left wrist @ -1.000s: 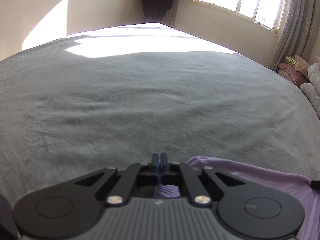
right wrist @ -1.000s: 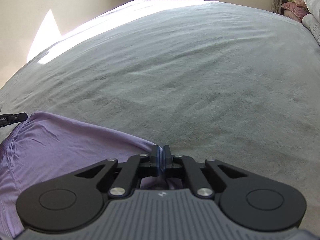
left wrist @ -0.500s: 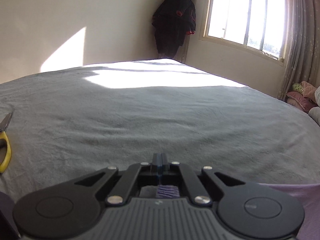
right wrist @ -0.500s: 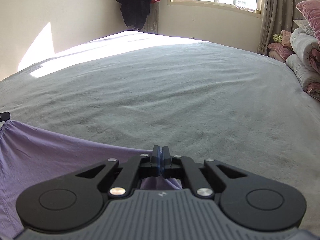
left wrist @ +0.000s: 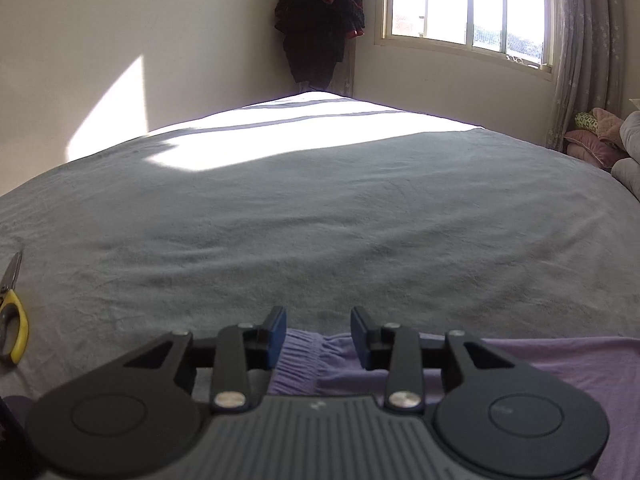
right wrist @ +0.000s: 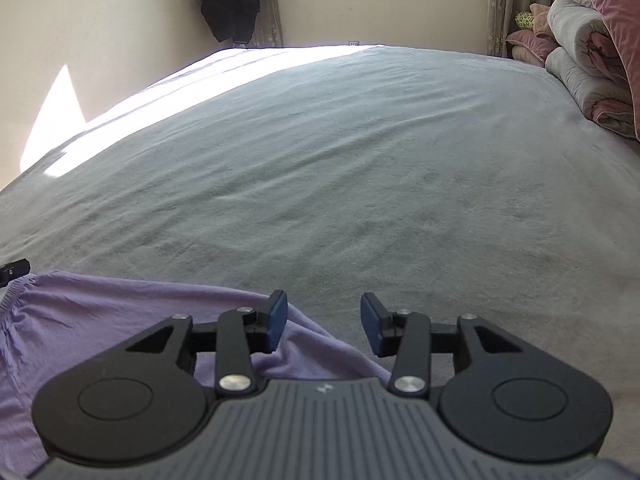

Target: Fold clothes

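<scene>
left wrist view looks low across a wide bed covered in a grey plush blanket (left wrist: 320,216), with the left gripper (left wrist: 319,334) at the bottom of the picture. its jaws stand apart with a clear gap, and they grip nothing. between and just below the blue pads (left wrist: 276,336) lies the gathered elastic edge of a soft lilac fabric garment (left wrist: 520,364), which spreads flat on the blanket toward the right. whether the pads touch the cloth cannot be told. at the far left edge a pair of yellow-handled scissors (left wrist: 12,312) lies on the blanket, well apart from the garment. a bright patch of sunlight falls on the far part of the bed. beyond it a dark coat (left wrist: 320,20) hangs in the corner beside a window (left wrist: 464,8) with a pale patterned curtain (left wrist: 580,52).

right wrist view shows the right gripper (right wrist: 324,322), its jaws likewise spread wide and clamping nothing. the lilac garment (right wrist: 100,312) lies to the left and under the left-hand pad, with a raised fold running between the jaws toward the gripper body; the right-hand pad hangs over bare blanket (right wrist: 360,160). a small black tip of the left gripper (right wrist: 14,270) shows at the left edge, just beside the garment's gathered edge. folded pink and grey quilts (right wrist: 592,52) are stacked at the far right of the bed.
</scene>
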Demonstrator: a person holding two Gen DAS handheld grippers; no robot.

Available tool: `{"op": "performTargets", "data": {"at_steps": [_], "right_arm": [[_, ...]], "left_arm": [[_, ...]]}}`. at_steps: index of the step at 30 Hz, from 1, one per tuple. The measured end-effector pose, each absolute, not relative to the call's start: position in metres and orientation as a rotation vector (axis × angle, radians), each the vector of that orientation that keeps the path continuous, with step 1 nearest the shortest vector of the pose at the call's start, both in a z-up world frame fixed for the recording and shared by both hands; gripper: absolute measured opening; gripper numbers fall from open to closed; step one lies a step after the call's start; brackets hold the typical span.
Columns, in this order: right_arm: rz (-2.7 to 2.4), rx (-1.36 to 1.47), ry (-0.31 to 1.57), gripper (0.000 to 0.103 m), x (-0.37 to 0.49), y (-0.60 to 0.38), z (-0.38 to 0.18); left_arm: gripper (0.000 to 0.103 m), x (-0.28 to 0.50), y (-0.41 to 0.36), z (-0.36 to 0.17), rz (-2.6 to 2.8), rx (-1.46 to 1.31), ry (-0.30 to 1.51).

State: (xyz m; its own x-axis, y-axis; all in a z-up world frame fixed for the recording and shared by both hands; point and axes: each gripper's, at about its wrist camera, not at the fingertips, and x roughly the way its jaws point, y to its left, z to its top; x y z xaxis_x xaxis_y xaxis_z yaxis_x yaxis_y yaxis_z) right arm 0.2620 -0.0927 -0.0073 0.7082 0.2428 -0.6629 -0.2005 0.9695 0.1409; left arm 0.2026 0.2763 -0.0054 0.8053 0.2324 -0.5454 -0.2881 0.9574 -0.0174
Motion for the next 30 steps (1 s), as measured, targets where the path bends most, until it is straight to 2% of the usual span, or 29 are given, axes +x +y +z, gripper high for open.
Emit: {"op": "performTargets", "data": {"at_steps": [8,16,21,22,25,30], "right_arm": [[0.175,0.197,0.8,0.046,0.219,-0.174,0.009],[0.172,0.233,0.879,0.043,0.172,-0.216,0.002],[0.228,0.326,0.905,0.038,0.166,-0.225,-0.007],[0.234,0.321,0.907,0.032,0.167,-0.221,-0.009],[0.228,0.267,0.92,0.003,0.17,-0.211,-0.015],[0.104,0.141,0.813,0.002,0.166,-0.223,0.009]], "left_arm": [[0.047,0.198,0.21,0.018,0.014,-0.165,0.607],[0.049,0.192,0.127,0.009,-0.278,-0.123,0.664],[0.049,0.19,0.085,-0.002,-0.399,-0.119,0.694],[0.049,0.191,0.077,-0.003,-0.419,-0.117,0.697],[0.049,0.195,0.056,-0.009,-0.464,-0.099,0.706],[0.049,0.198,0.045,-0.017,-0.472,-0.071,0.717]]}}
